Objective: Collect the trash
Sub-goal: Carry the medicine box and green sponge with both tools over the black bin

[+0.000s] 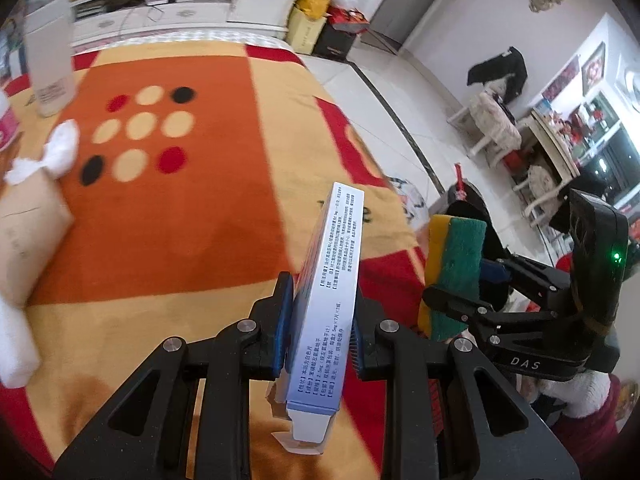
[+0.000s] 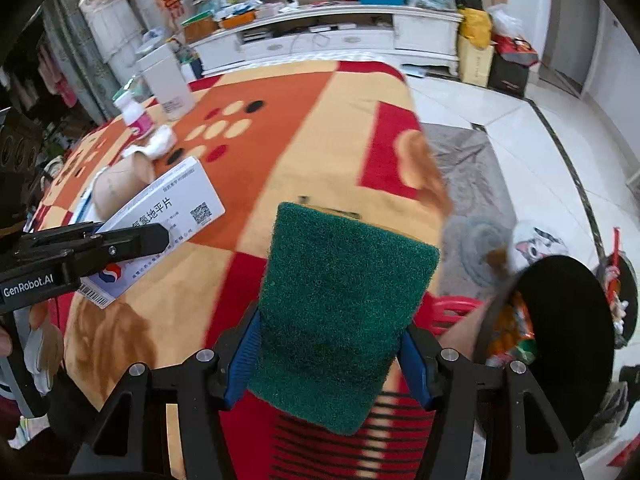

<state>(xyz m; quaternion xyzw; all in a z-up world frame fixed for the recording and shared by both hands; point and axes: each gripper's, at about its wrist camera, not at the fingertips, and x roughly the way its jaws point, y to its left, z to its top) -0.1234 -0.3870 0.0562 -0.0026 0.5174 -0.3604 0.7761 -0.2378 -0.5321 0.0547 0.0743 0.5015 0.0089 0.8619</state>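
Note:
My left gripper [image 1: 320, 320] is shut on a slim white and blue medicine box [image 1: 330, 296], held on edge above the patterned blanket. The same medicine box [image 2: 168, 216] shows at the left of the right wrist view with the left gripper's [image 2: 132, 240] black finger across it. My right gripper [image 2: 328, 352] is shut on a green and yellow scouring sponge [image 2: 340, 312]; from the left wrist view the sponge [image 1: 456, 276] sits right of the box in the right gripper [image 1: 464, 292]. A black trash bin [image 2: 560, 344] with colourful wrappers inside stands at the lower right.
On the orange, red and tan blanket [image 1: 168, 208] lie crumpled white tissue [image 1: 48, 156], a brown paper package [image 1: 24, 236], a white carton [image 2: 168, 80] and a pink-labelled bottle [image 2: 134, 114]. A white TV cabinet [image 2: 340, 32] stands behind; tiled floor [image 2: 500, 120] and a grey mat [image 2: 472, 184] are to the right.

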